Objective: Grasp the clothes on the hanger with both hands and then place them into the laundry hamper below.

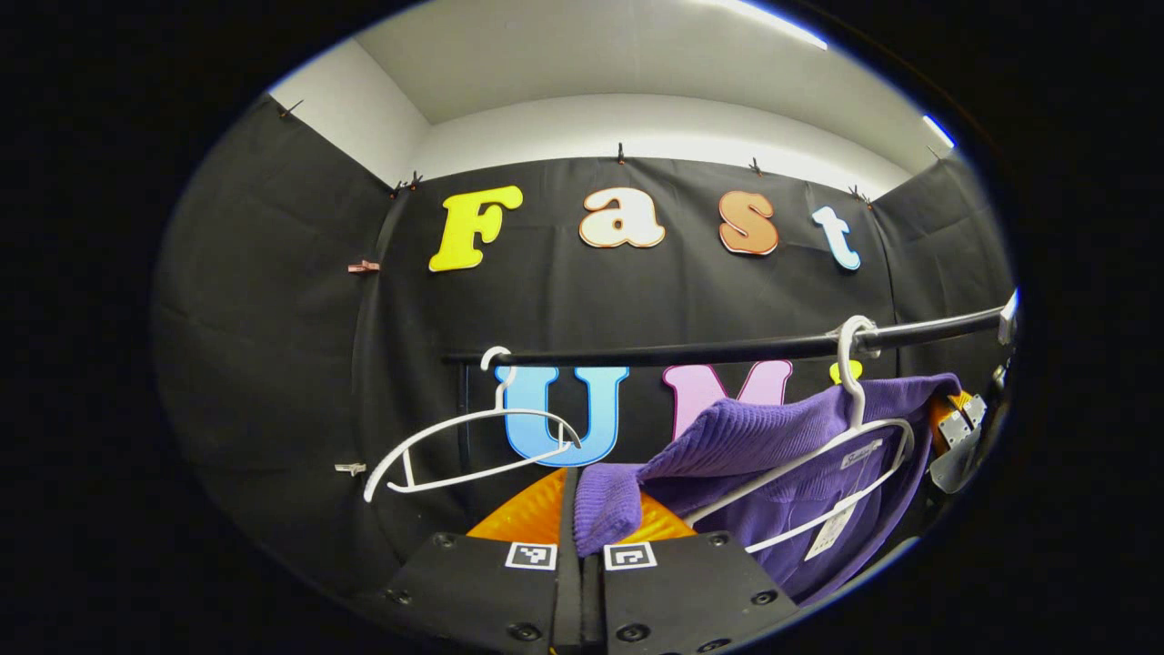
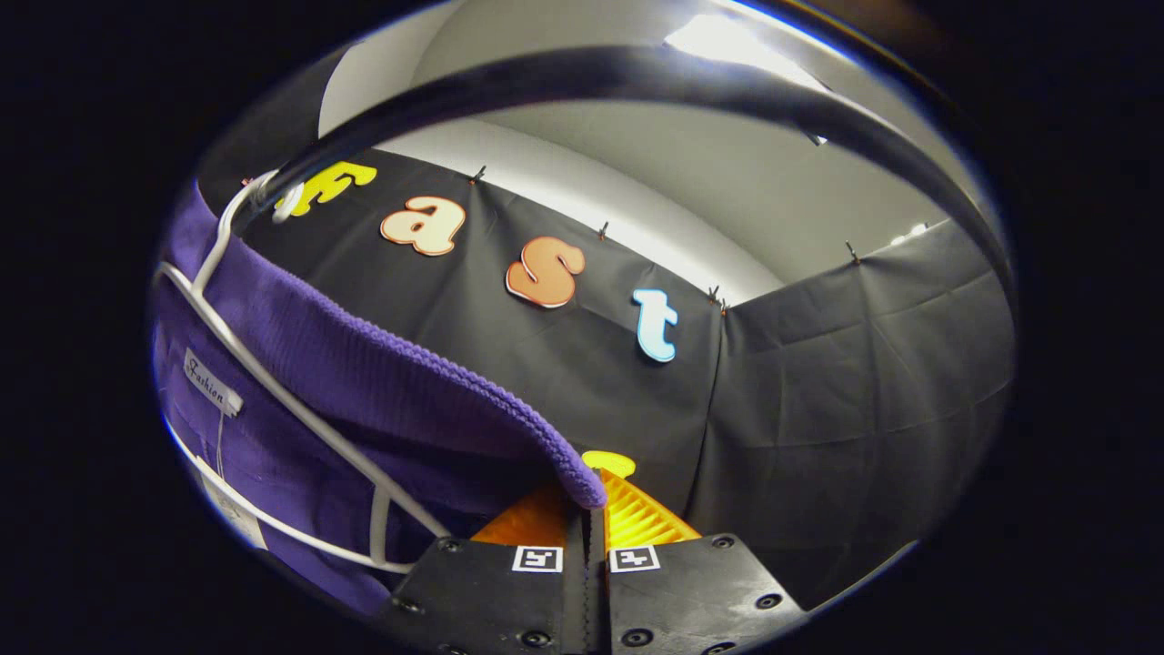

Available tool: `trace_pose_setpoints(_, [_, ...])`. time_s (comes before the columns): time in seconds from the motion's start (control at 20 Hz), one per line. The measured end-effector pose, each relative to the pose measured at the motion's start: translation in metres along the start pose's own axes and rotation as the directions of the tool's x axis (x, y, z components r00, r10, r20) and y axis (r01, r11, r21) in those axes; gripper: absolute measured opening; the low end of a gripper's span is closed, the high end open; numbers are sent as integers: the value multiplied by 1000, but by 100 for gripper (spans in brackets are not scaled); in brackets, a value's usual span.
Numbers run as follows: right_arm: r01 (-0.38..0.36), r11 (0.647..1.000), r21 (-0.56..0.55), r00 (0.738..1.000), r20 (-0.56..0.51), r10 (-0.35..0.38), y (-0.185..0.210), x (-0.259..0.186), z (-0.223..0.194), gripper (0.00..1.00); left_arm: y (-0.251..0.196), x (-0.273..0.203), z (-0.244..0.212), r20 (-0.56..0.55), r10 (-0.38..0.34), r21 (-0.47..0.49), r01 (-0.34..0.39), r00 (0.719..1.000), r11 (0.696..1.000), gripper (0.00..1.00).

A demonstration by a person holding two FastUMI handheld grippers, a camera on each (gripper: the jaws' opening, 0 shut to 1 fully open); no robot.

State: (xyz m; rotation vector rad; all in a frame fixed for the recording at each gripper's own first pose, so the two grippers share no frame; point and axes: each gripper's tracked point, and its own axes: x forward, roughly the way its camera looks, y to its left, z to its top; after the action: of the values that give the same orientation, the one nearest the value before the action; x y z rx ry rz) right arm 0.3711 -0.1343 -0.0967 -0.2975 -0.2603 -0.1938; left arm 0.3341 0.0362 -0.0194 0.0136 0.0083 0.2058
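A: Left gripper (image 1: 582, 509) status?
B: Jaws clamped on purple sweater (image 1: 727, 437) edge, below the rail (image 1: 727, 348). An empty hanger (image 1: 473, 437) hangs left.
A: Right gripper (image 2: 587, 509)?
B: Jaws pinch the sweater hem beneath the rail; sweater's hanger (image 2: 273, 382) close.

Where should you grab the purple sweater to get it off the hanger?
Probably at its two top edges, one per side, as both tongs do now. The left tongs pinch the sweater at a ribbed edge, the right tongs pinch the opposite one. The knit drapes over the hanger, so coming from below at each end lets it lift off evenly.
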Motion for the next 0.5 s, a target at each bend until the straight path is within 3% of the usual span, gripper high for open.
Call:
trace_pose_setpoints(0.25, [-86, 996, 26, 990, -106, 89, 30, -14, -50, 4, 4, 5, -36, -72, 24, -2, -24, 997, 1000, 5])
trace_pose_setpoints(0.5, [-108, 993, 44, 983, -144, 113, 42, -43, -67, 4, 7, -8, -52, -69, 36, 8, -36, 997, 999, 5])
